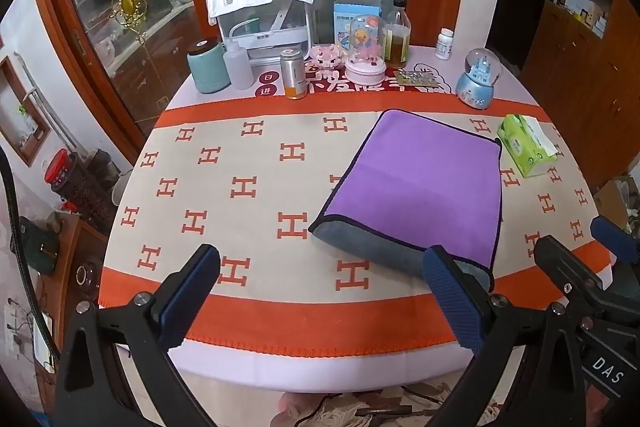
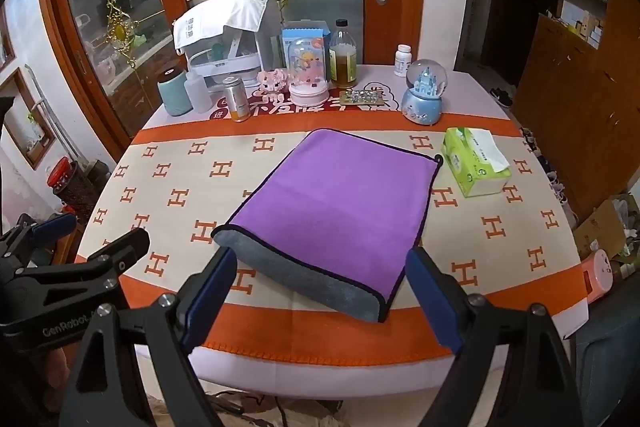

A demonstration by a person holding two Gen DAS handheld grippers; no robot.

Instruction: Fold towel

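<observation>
A purple towel [image 1: 424, 183] with a grey underside and dark trim lies folded on the table [image 1: 240, 187], its rolled grey fold facing me. It also shows in the right wrist view [image 2: 340, 199]. My left gripper [image 1: 324, 263] is open and empty, held above the table's near edge, left of the towel's near corner. My right gripper [image 2: 320, 275] is open and empty, its fingers on either side of the towel's near fold, a little short of it. The right gripper also shows at the right edge of the left wrist view [image 1: 580, 251].
A green tissue pack [image 2: 476, 163] lies right of the towel. Along the table's far edge stand a blue snow globe [image 2: 424, 95], a bottle [image 2: 343, 55], a pill jar [image 2: 402, 61], a pink dome toy [image 2: 308, 75], a teal canister [image 2: 174, 93] and a covered white appliance [image 2: 228, 39].
</observation>
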